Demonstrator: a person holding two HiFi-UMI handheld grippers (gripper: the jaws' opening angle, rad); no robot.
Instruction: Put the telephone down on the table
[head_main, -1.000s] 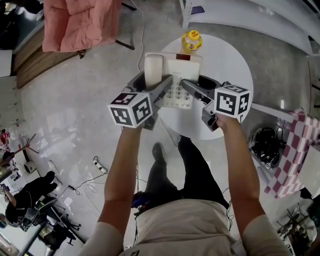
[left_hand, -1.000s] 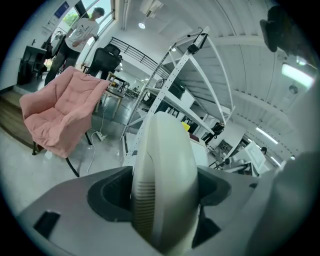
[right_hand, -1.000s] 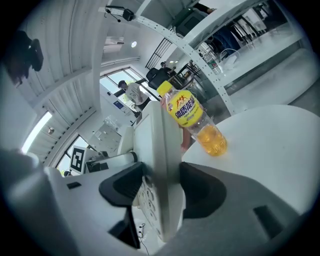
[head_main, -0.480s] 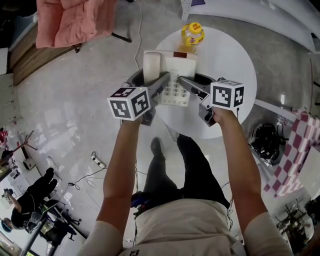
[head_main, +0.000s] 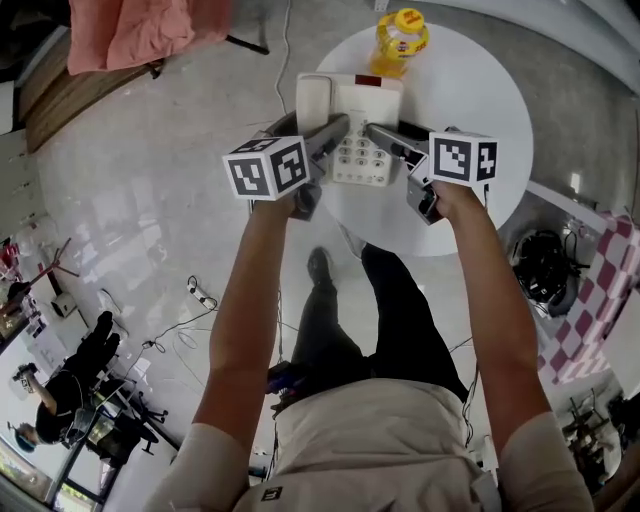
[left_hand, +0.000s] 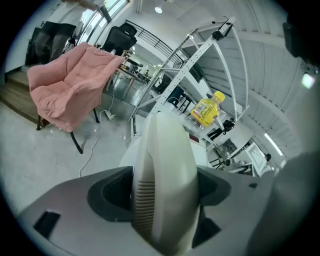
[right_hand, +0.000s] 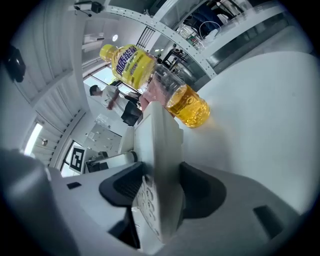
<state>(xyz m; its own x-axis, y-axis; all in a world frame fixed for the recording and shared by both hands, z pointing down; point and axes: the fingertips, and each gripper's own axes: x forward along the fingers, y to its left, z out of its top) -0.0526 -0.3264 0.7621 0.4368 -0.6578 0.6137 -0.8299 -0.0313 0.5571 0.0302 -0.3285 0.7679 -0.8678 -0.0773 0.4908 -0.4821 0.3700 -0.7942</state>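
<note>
Over the round table (head_main: 470, 110), toward its left rim: telephone (head_main: 358, 135) pinched in both left gripper (head_main: 326, 136) and right gripper (head_main: 386, 140).

yellow bottle (head_main: 398, 40), pink cloth (head_main: 140, 30) and checkered cloth (head_main: 590, 310).

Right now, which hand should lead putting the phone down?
Probably right: the right gripper clamps the phone by its body above the table; the left gripper only pinches its handset.
</note>
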